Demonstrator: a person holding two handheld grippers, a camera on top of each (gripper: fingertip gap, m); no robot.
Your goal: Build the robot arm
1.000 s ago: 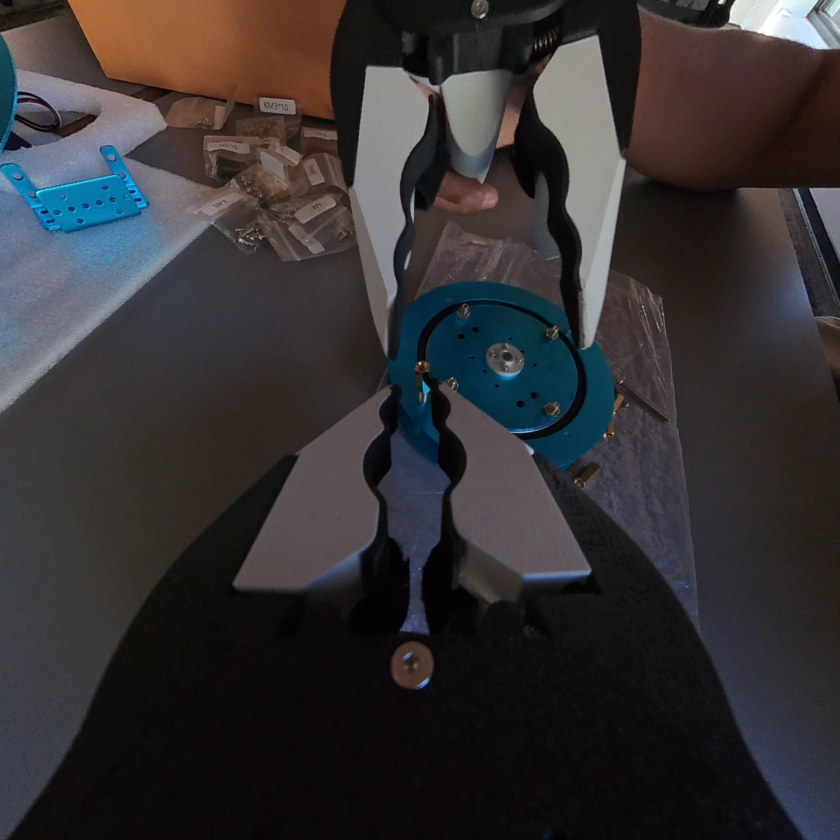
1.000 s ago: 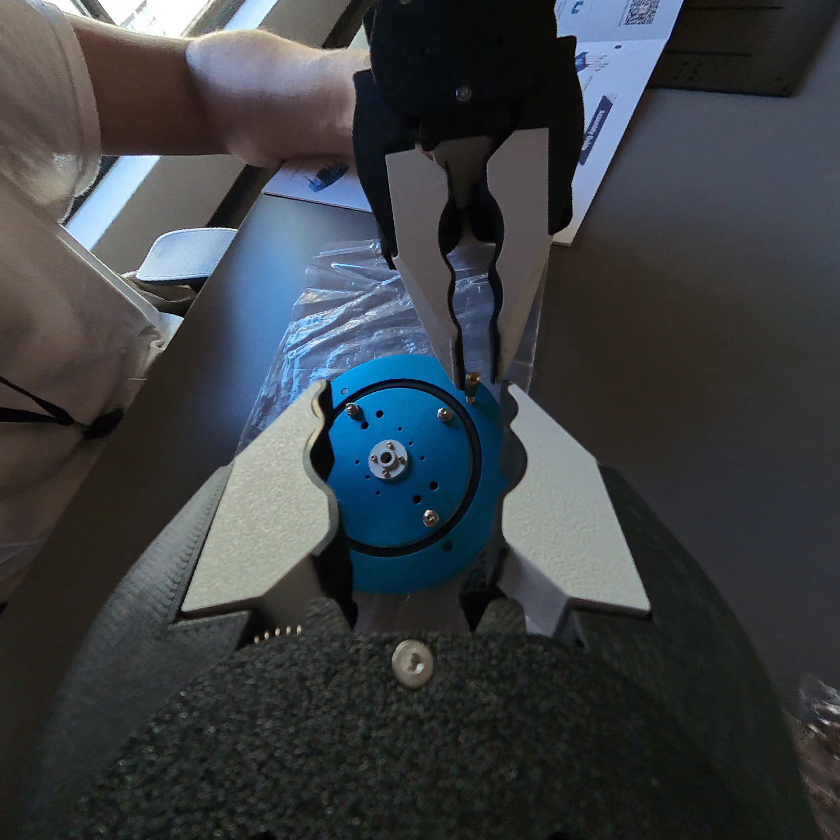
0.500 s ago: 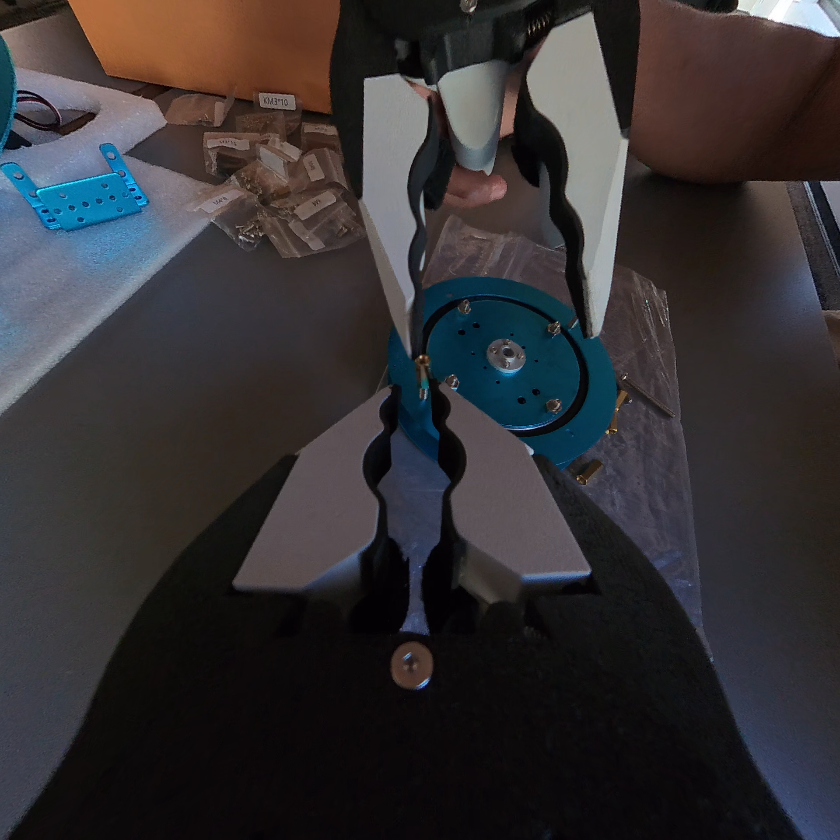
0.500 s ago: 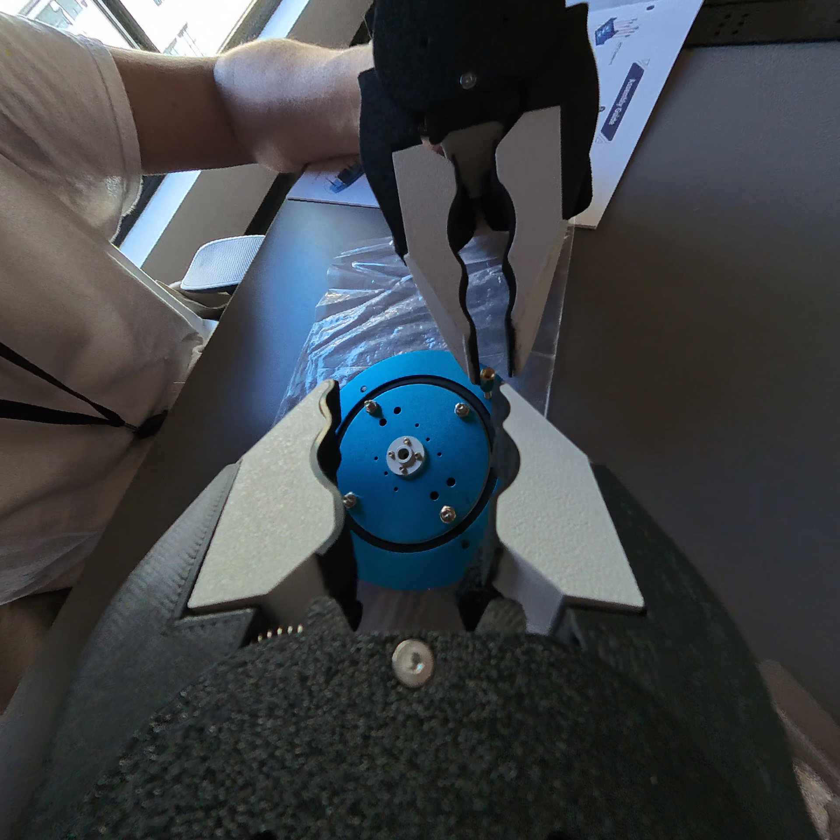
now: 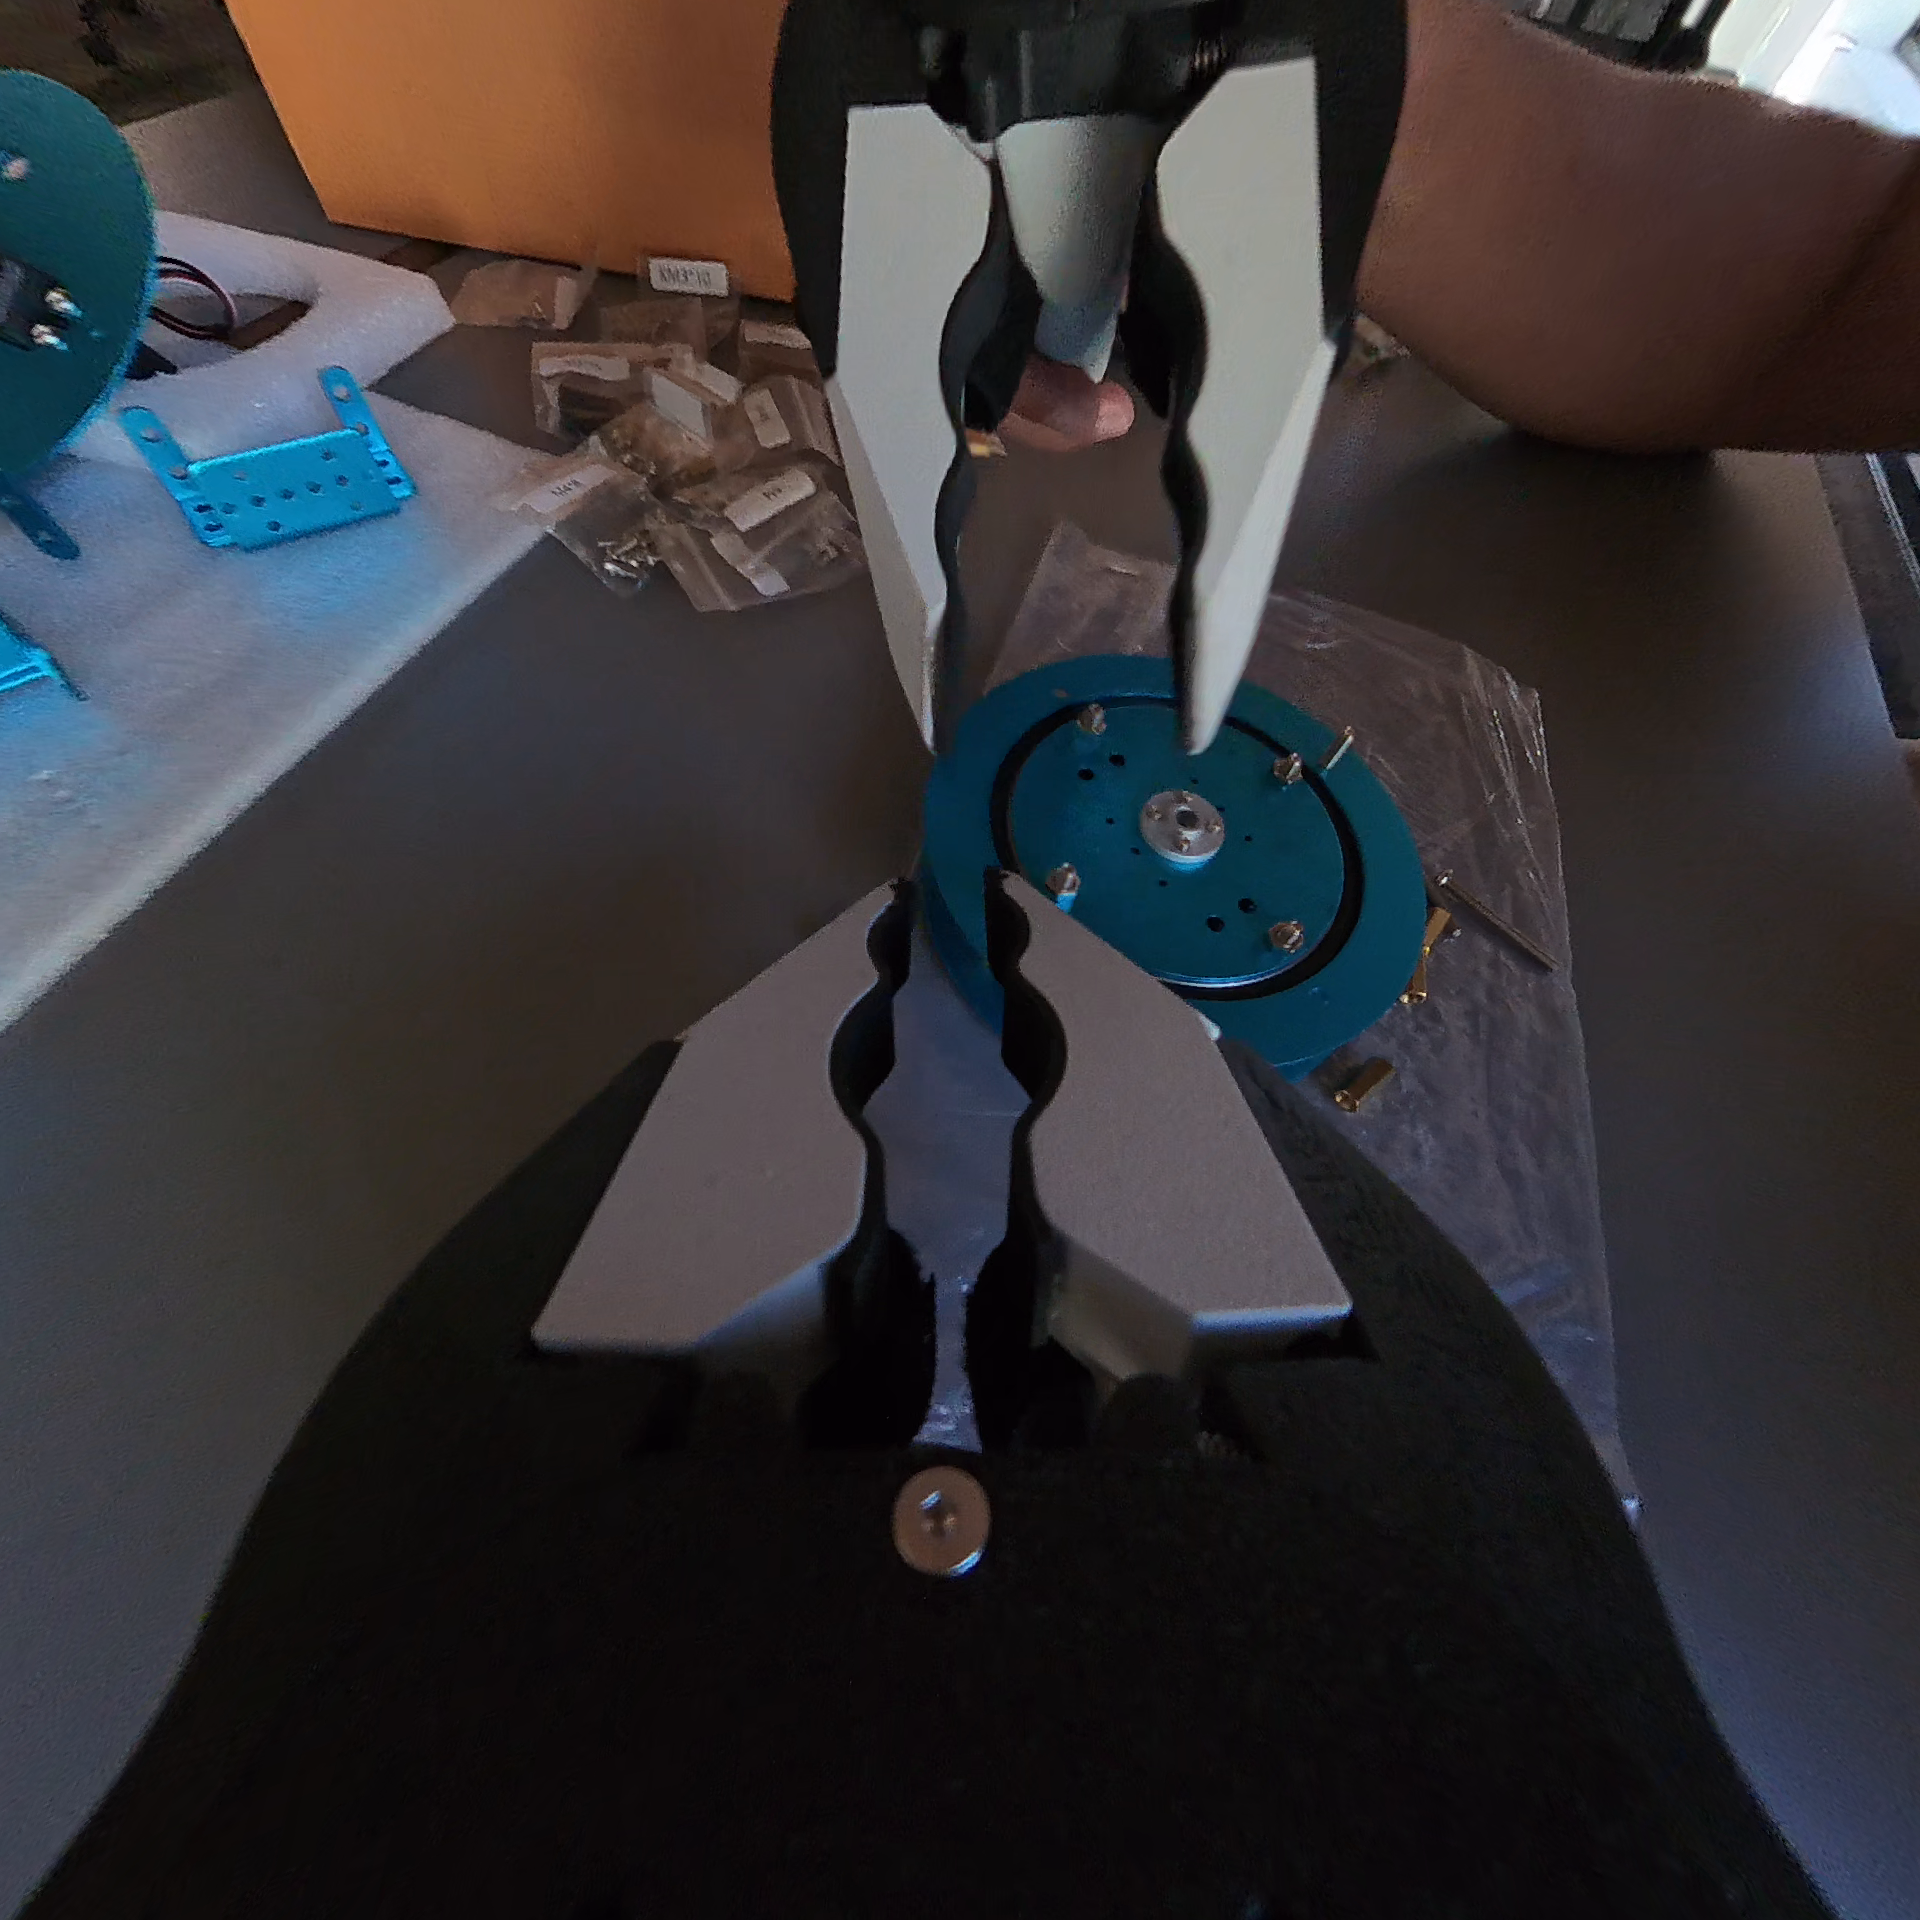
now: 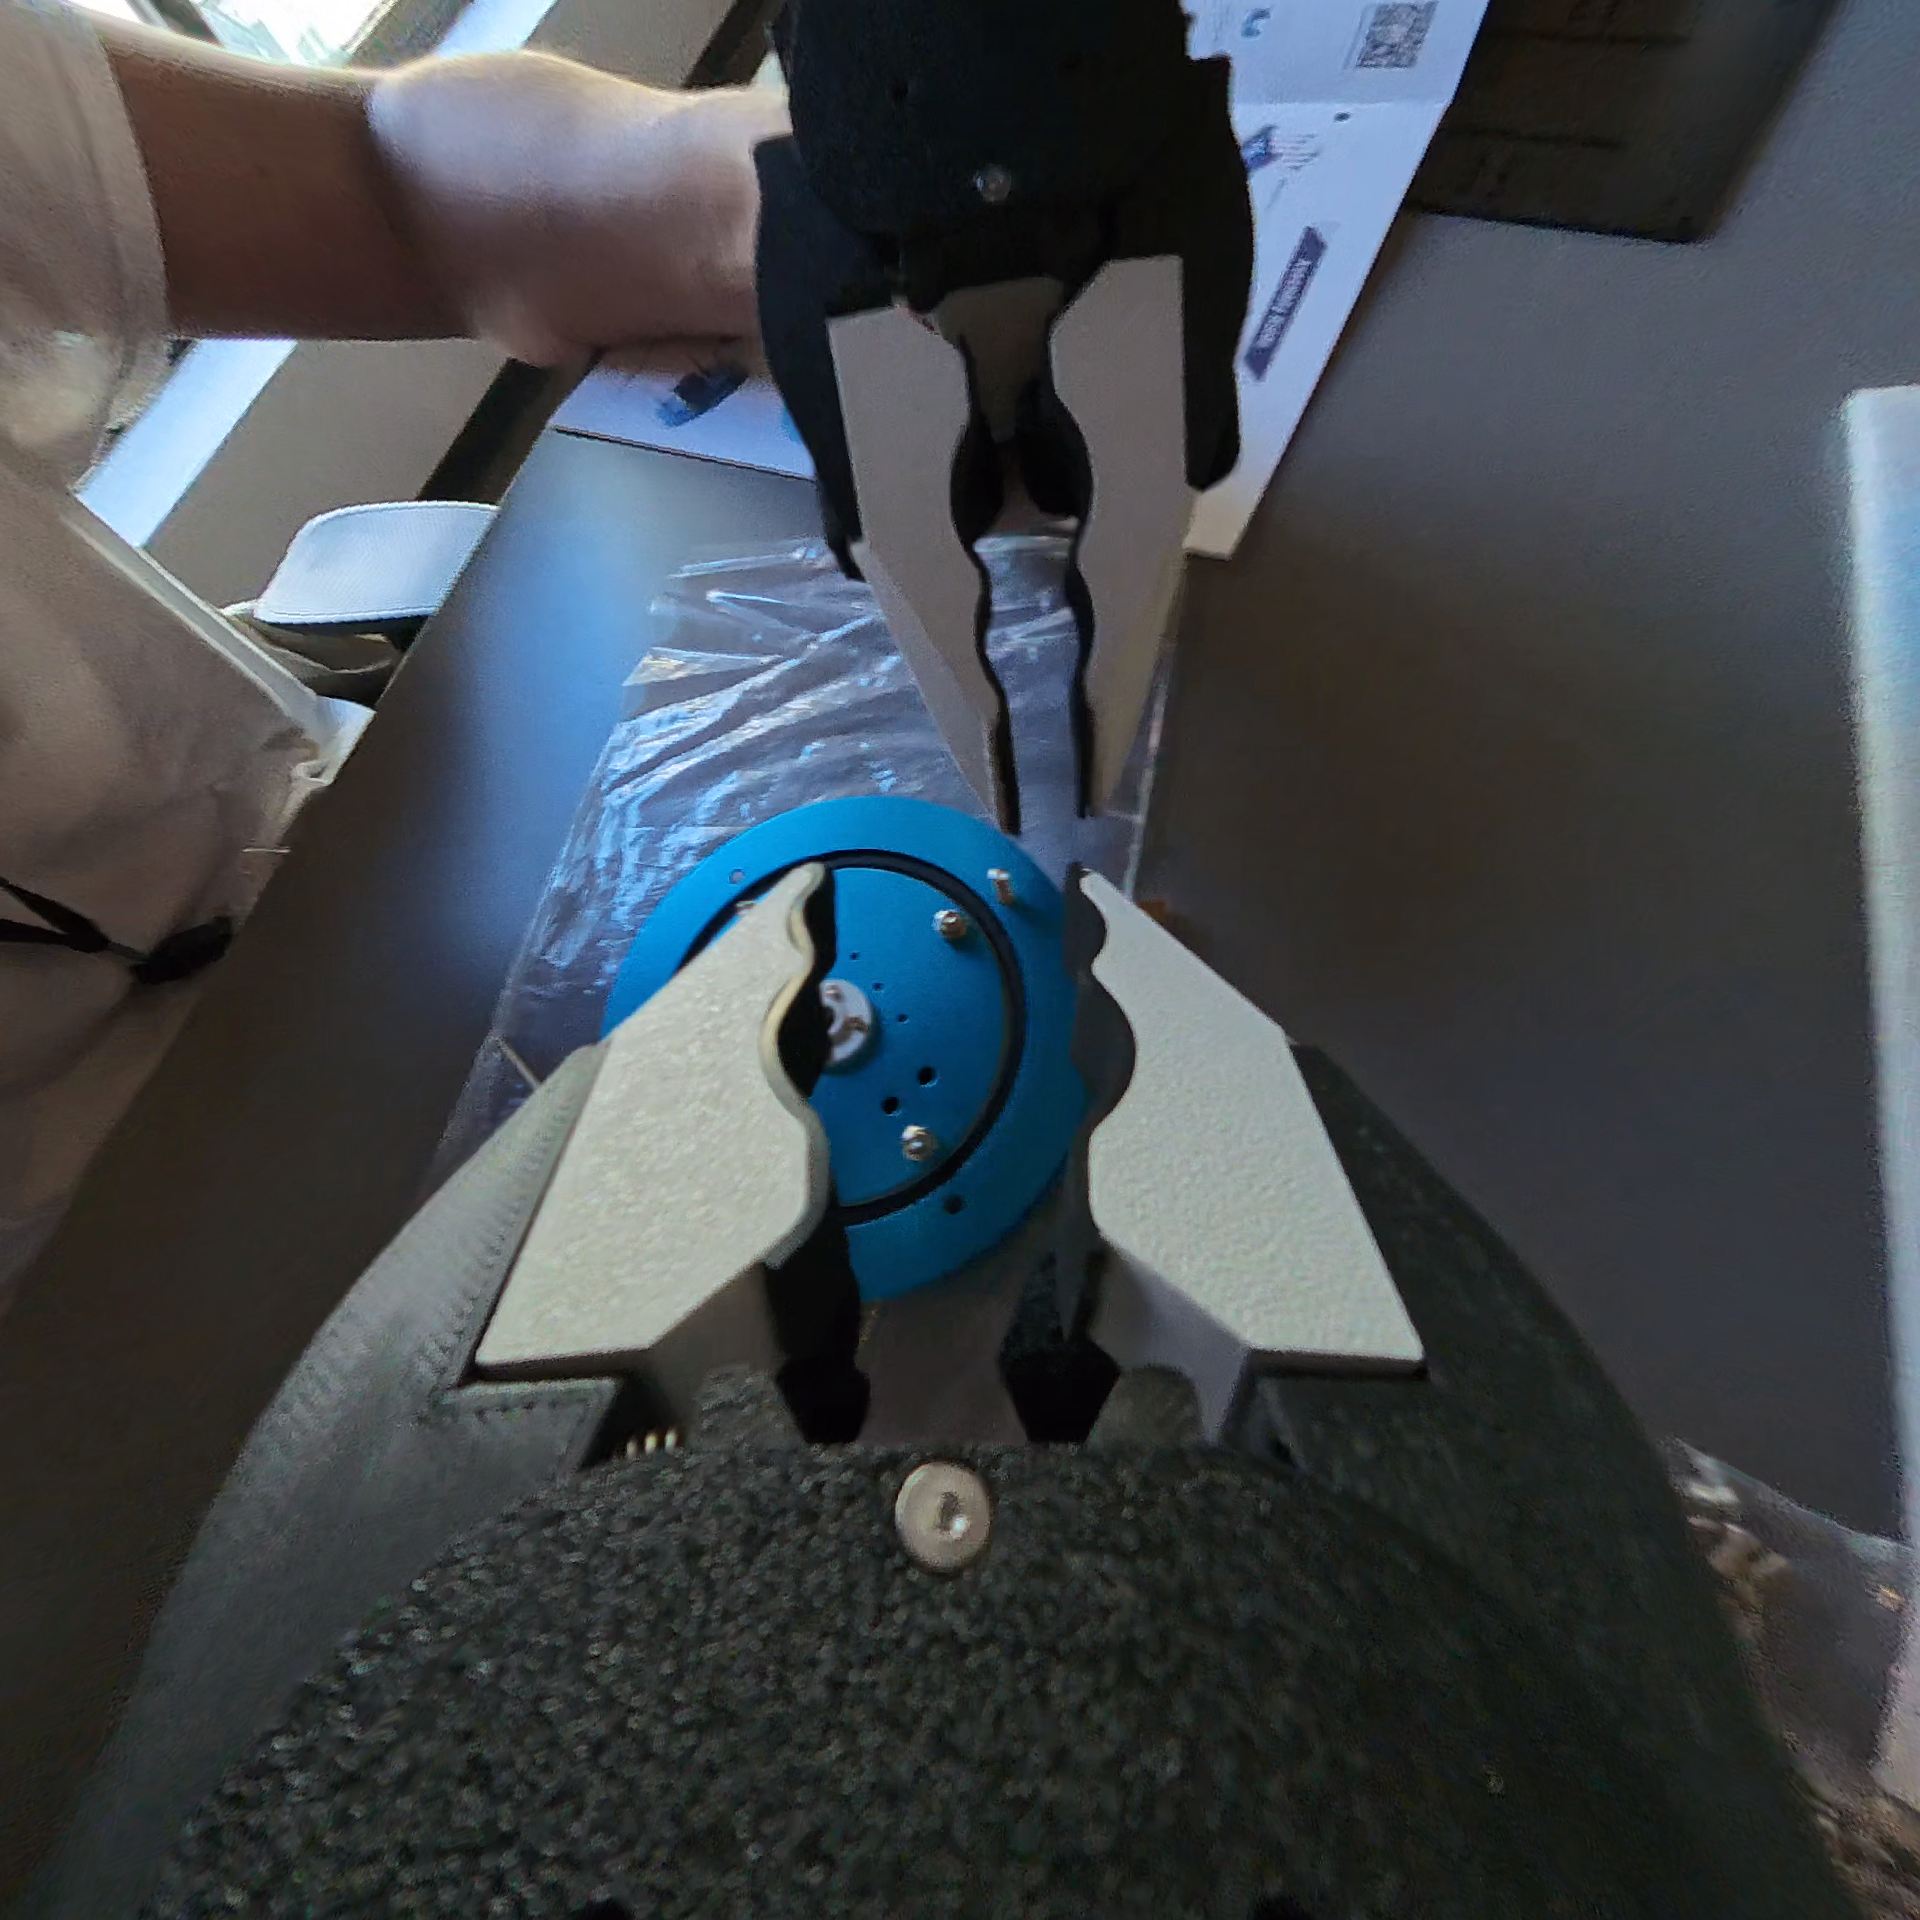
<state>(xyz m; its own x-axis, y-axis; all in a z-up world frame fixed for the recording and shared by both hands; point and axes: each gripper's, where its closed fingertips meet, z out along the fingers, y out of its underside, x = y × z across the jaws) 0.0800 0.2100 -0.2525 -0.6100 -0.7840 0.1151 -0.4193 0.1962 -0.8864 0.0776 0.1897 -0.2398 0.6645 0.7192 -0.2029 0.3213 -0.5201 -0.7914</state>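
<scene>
The left gripper (image 5: 945, 883) has its two fingers a little way apart with nothing between them, and its tips sit just at the near edge of the blue round plate (image 5: 1174, 862), at about 8 o'clock on the plate. The plate lies flat on a clear plastic bag (image 5: 1455, 1039) on the dark table (image 5: 416, 883). It has a black ring, a shiny hub in the middle and small screws standing up on it. Little gold posts (image 5: 1361, 1081) lie on the bag at about 4 o'clock from the plate. The right gripper (image 6: 940, 873) is spread wide and holds nothing; one finger hangs over the middle of the plate and the other is by its rim, but I cannot tell if they touch it. Farther off, at 10 o'clock from the plate in the left wrist view, small bags of screws (image 5: 675, 468) lie in a pile. Past them, at 9 o'clock, a blue metal bracket (image 5: 281, 473) rests on white foam (image 5: 156, 644). At the far edge stands a brown box (image 5: 520, 135).
</scene>
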